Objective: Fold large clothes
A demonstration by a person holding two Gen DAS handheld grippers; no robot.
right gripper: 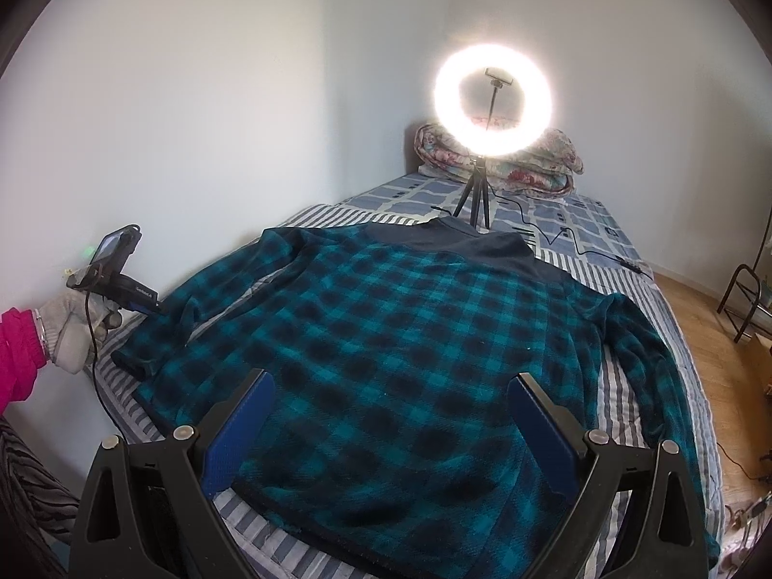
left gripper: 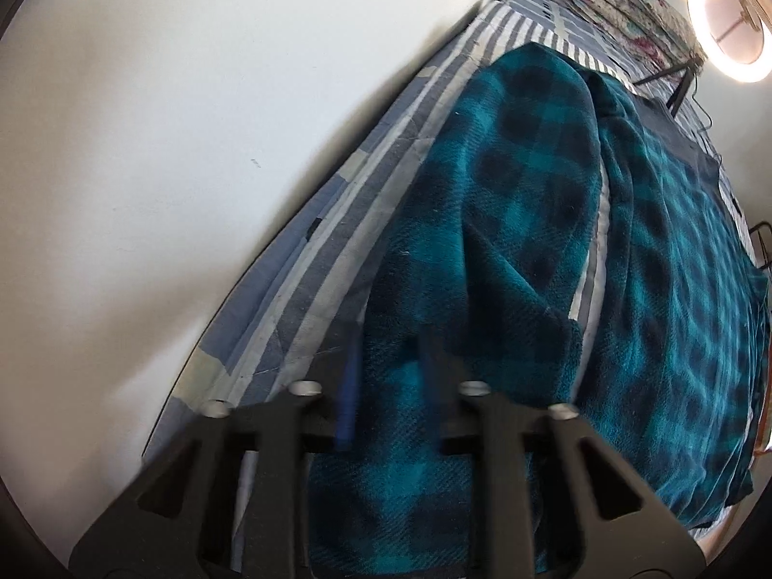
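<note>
Your right tool [right gripper: 391,429] hovers with jaws wide apart, nothing between them, over the hem of the teal plaid fleece [right gripper: 415,318], which lies flat on the striped bed [right gripper: 622,386]. Your left tool [left gripper: 391,362] is clamped on the fleece's left sleeve [left gripper: 482,251], near the wall [left gripper: 169,144]. Your gloved left hand [right gripper: 72,333] holds it. Ring light [right gripper: 494,99] beyond the collar.
</note>
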